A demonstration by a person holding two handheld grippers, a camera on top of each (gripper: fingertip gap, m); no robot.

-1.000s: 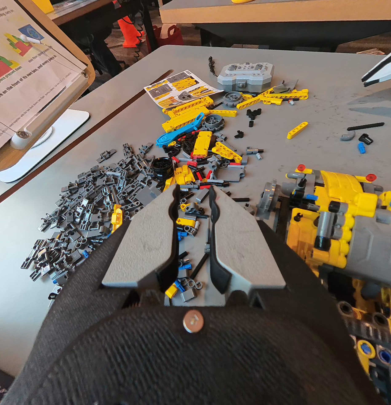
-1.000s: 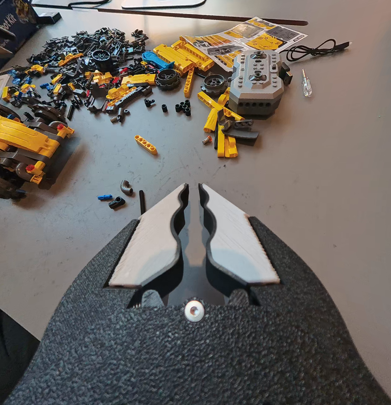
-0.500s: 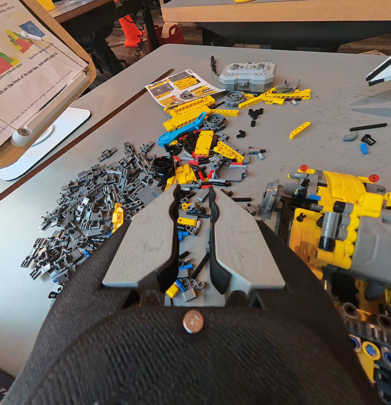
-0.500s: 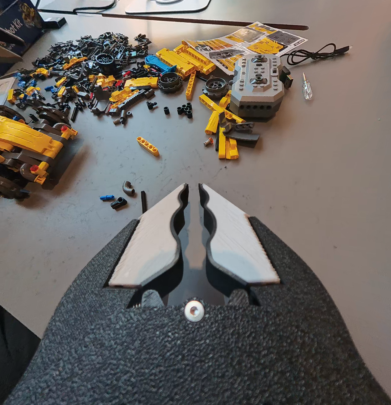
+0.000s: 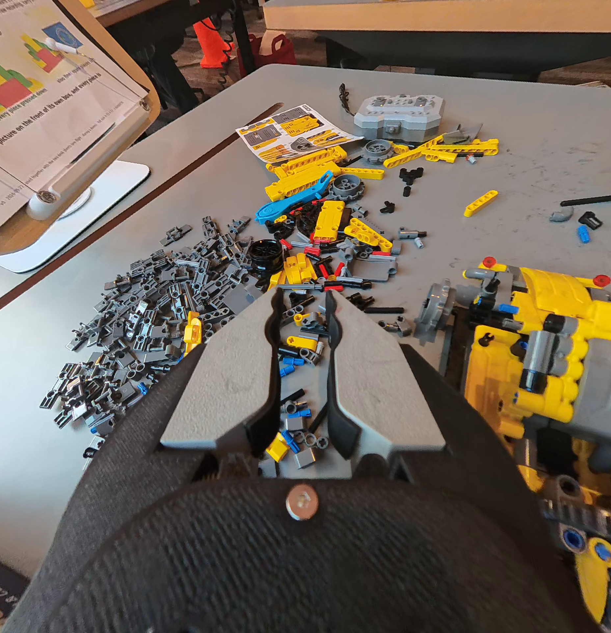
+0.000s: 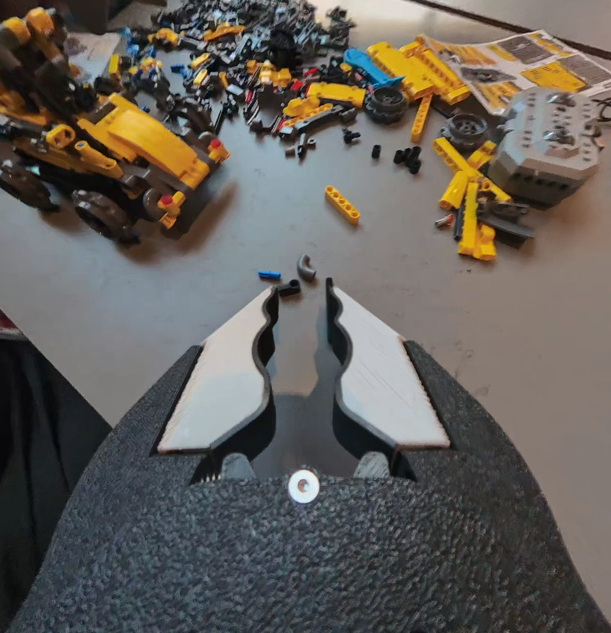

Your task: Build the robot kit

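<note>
My left gripper (image 5: 303, 294) is open and empty. It hovers over loose small bricks, with a pile of grey pieces (image 5: 143, 325) to its left and a part-built yellow vehicle (image 5: 554, 342) to its right. My right gripper (image 6: 300, 286) is open and empty, low over the grey table (image 6: 468, 342). A small black connector (image 6: 289, 287) lies at its mouth beside the left fingertip. A grey elbow piece (image 6: 306, 267) and a blue pin (image 6: 269, 274) lie just beyond. The vehicle (image 6: 126, 144) stands ahead to the left.
A lone yellow beam (image 6: 342, 205) lies ahead. A grey battery box (image 6: 551, 150) with yellow beams around it stands to the right, with an instruction sheet (image 6: 523, 65) behind it. A document stand (image 5: 57, 102) stands at the far left. The table edge (image 6: 74, 370) is near left. Tip to tip, the grippers are about 30 centimeters apart. The grey elbow piece (image 6: 306, 267) sits 4 centimeters or so from the ends of my right fingers.
My right gripper has opened from nearly shut and swung left and forward, up to the small black connector. My left gripper has stayed open and barely moved.
</note>
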